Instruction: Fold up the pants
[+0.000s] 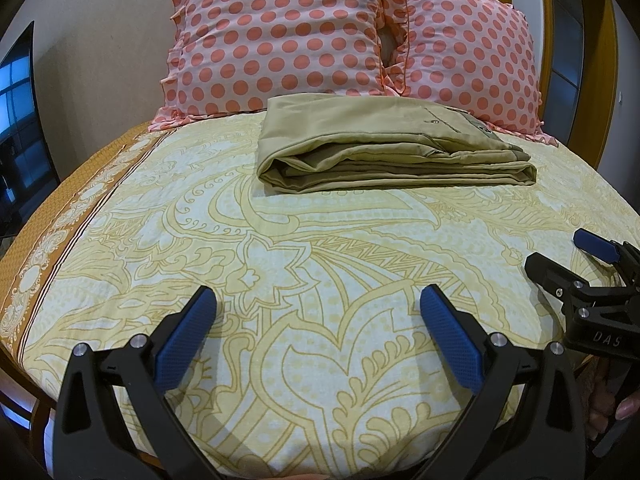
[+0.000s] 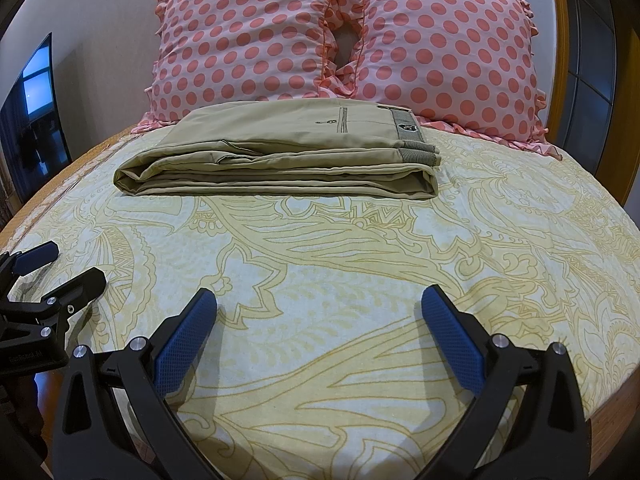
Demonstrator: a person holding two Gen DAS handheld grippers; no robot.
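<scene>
Khaki pants (image 1: 384,148) lie folded into a flat, layered stack on the bed (image 1: 280,264), far side, just in front of two pink polka-dot pillows (image 1: 288,36); rear edge of stack meets the pillow frill. Left wrist view: left gripper (image 1: 318,304) held low over the yellow paisley bedsheet, jaws spread wide, blue pads (image 1: 448,340) holding nothing, well apart from the pants. Right gripper (image 1: 560,258) enters at right edge, jaws parted, empty. Dark screen (image 1: 20,120) at far left by the wall. Right wrist view: pants (image 2: 280,152) sit left of centre, waistband with grey label to the right, folded edges facing camera. Right gripper (image 2: 318,304) jaws wide, nothing between them, over bare sheet (image 2: 360,248). Left gripper (image 2: 66,266) at left edge, jaws apart, empty. Pillows (image 2: 344,36) upright behind the stack.
</scene>
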